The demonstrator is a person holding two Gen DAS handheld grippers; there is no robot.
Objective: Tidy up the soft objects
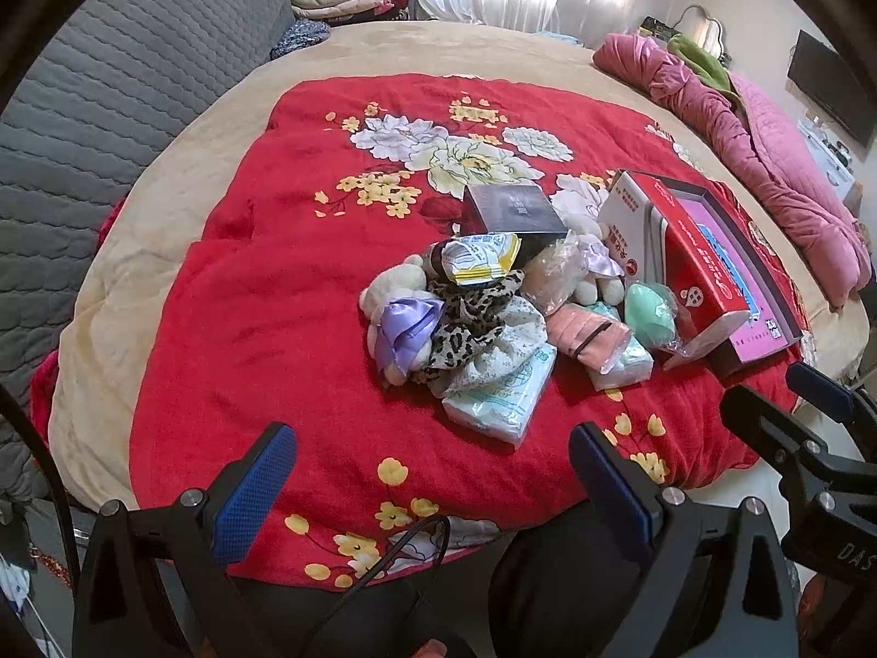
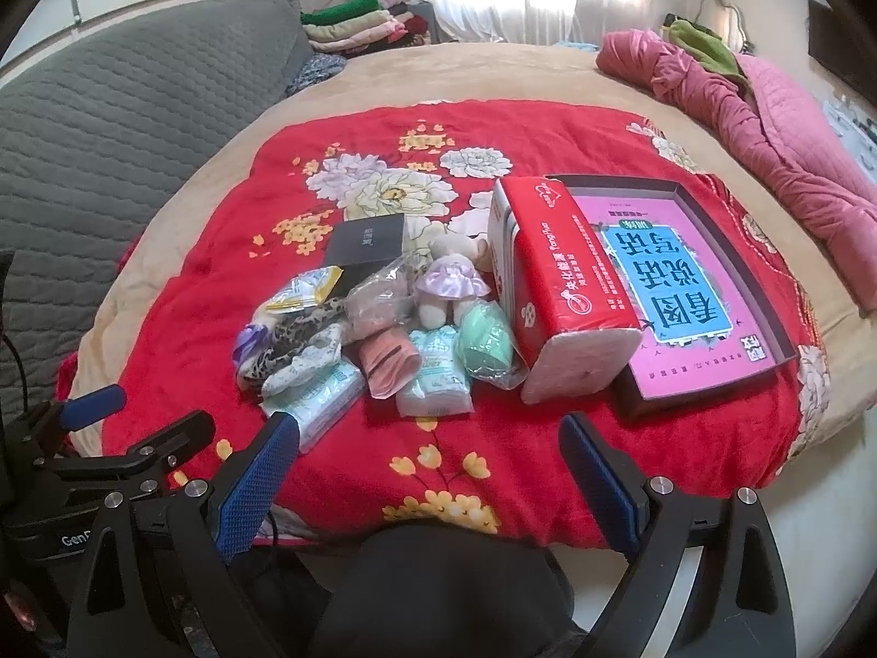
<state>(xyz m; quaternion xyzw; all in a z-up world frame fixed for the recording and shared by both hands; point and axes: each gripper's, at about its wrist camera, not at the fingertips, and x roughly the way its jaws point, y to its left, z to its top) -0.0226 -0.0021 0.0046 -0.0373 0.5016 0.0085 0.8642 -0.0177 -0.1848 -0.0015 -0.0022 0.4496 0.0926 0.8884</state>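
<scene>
The heap of soft objects [image 2: 378, 340] sits mid red blanket [image 1: 263, 301], touching the tissue pack [image 2: 553, 296] leaning on the tray [image 2: 789, 351], so the 2 released, empty grippers, left [image 1: 433, 471] and right [image 2: 430, 463], may snag several overlapping pieces or topple the pack.

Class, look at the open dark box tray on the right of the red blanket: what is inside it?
Inside the box tray lies a pink book with a blue title panel. The red tissue pack leans along its left edge. Anything beneath the book is hidden.
</scene>
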